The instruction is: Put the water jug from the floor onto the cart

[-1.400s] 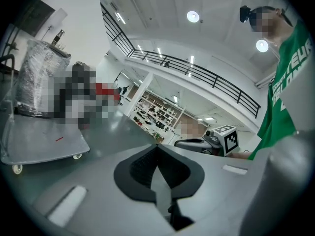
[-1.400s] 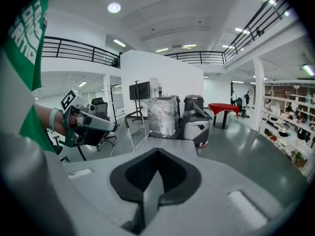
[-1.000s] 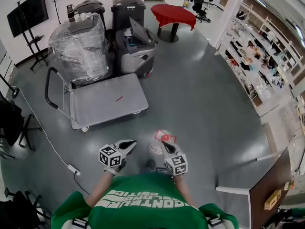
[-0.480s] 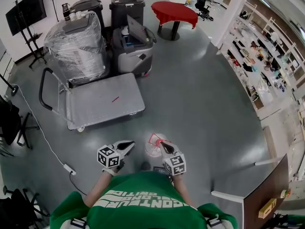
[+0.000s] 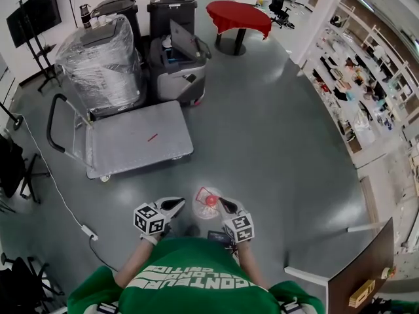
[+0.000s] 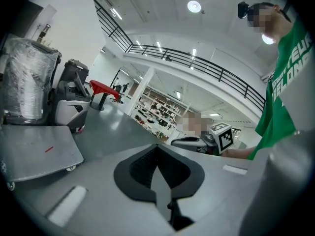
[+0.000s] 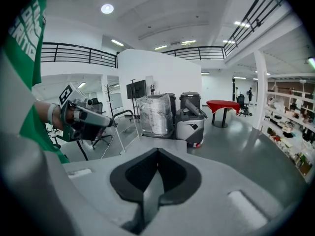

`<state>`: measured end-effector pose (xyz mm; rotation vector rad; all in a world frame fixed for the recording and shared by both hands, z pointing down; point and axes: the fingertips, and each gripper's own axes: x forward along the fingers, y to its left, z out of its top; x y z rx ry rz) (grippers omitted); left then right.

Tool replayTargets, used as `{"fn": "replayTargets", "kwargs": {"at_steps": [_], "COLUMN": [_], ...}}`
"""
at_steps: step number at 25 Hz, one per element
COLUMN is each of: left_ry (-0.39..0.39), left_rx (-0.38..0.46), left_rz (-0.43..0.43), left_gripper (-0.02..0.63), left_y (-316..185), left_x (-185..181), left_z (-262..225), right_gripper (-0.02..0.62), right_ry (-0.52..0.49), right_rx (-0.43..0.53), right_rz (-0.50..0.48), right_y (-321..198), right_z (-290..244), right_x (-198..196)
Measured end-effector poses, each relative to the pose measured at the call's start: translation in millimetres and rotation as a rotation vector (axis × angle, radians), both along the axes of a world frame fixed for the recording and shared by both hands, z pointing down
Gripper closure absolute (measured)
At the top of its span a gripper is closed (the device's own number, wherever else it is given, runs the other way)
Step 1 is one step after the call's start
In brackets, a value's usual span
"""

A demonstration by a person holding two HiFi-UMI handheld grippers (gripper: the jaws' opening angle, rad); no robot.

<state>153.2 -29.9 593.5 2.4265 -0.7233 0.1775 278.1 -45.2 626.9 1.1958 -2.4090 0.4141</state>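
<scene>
Since a second ago we have shifted, so the one water jug now sits between our two grippers, on the floor off the one cart's near corner. Our left gripper and right gripper are both closed and empty. Behind the cart stand one wrapped load, one grey machine and two bins.

The water jug sits on the floor between my left tool and right tool, with the cart ahead to the left.
</scene>
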Motion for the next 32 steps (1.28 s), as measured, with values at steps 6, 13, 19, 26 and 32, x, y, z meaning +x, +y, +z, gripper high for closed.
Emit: {"fn": "replayTargets", "kwargs": {"at_steps": [6,13,19,26,32], "left_ry": [0.003,0.021,0.052,0.057,0.05], "left_rx": [-0.012,-0.019,-0.031,-0.073,-0.091], "left_rz": [0.009,0.01,-0.037,-0.056,-0.055], "left_gripper": [0.594,0.594,0.594,0.594,0.595], "left_y": [-1.2,-5.8,-9.1,12.4,20.6], "left_x": [6.0,1.1,-8.1,-17.1,-20.1], "left_z": [5.8,10.2,19.3,46.4,61.0], "right_gripper": [0.603,0.603,0.603,0.603,0.603], "right_ry": [0.011,0.031,0.102,0.142,0.171], "right_rx": [-0.03,-0.055,-0.08,-0.108,-0.12], "right_rz": [0.014,0.016,-0.043,-0.102,-0.096], "right_y": [-1.9,-2.1,-5.0,-12.5,-24.3], "right_z": [11.1,14.9,29.5,67.2,93.6], "right_x": [10.0,6.4,1.0,-7.2,-5.6]}}
